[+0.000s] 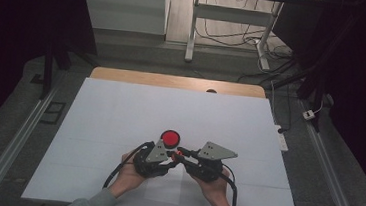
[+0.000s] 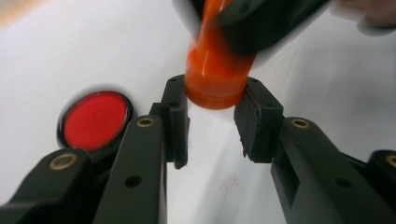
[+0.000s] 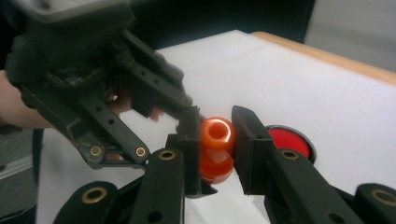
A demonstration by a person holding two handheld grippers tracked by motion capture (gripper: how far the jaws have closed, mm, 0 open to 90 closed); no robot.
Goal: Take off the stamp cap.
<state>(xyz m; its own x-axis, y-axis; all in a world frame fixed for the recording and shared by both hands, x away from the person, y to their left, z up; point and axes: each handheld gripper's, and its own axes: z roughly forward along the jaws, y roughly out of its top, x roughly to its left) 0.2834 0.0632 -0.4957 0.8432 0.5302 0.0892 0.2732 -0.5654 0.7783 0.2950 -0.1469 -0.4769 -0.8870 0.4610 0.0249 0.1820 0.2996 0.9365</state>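
Observation:
A small orange plastic bottle with an open round mouth hangs just above the white sheet between my two hands. My left gripper is shut on one end of it, its pads pressing the orange body. My right gripper is shut on the other end, one black jaw on each side of the neck. In the high view the left gripper and right gripper meet tip to tip. A red round cap with a black rim lies flat on the sheet just beyond them.
The white sheet covers a wooden table whose far edge shows bare. A person's hands and grey sleeves enter from the bottom. Beyond the table stand a desk frame and loose cables on the floor. Metal rails run along both sides.

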